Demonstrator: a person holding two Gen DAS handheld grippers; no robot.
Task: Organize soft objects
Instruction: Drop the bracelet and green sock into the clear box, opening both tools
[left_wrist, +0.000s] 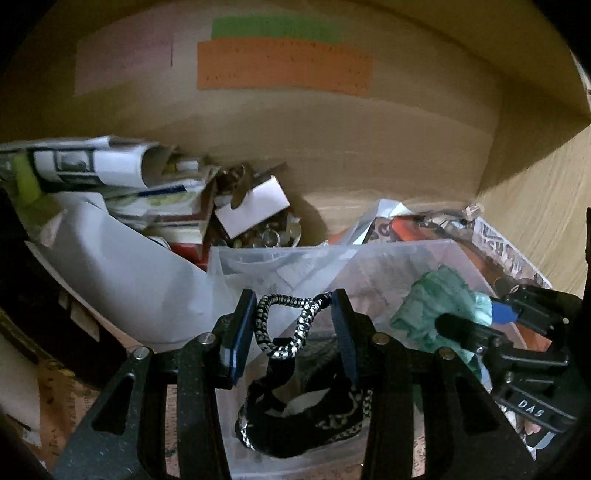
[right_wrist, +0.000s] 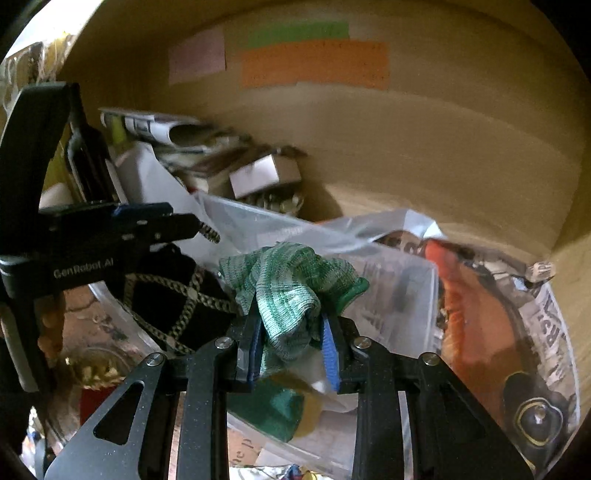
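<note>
My left gripper (left_wrist: 293, 299) stands open around a loop of black-and-white braided cord (left_wrist: 284, 325) attached to a black fabric piece (left_wrist: 303, 417) that hangs into a clear plastic bin (left_wrist: 258, 258). Whether the fingers grip the cord is unclear. My right gripper (right_wrist: 291, 317) is shut on a green-and-white knitted cloth (right_wrist: 291, 284), held over the same bin (right_wrist: 399, 280). The cloth also shows at the right of the left wrist view (left_wrist: 439, 299), with the right gripper (left_wrist: 491, 317) on it. The left gripper (right_wrist: 199, 227) and the black fabric (right_wrist: 166, 295) show at the left of the right wrist view.
A cardboard wall (left_wrist: 332, 122) with orange (left_wrist: 284, 66) and green (left_wrist: 277, 27) labels stands behind. Rolled papers (left_wrist: 92, 162), a white sheet (left_wrist: 122, 273) and a small box (left_wrist: 255, 206) pile at the left. An orange item in a printed plastic bag (right_wrist: 476, 314) lies at the right.
</note>
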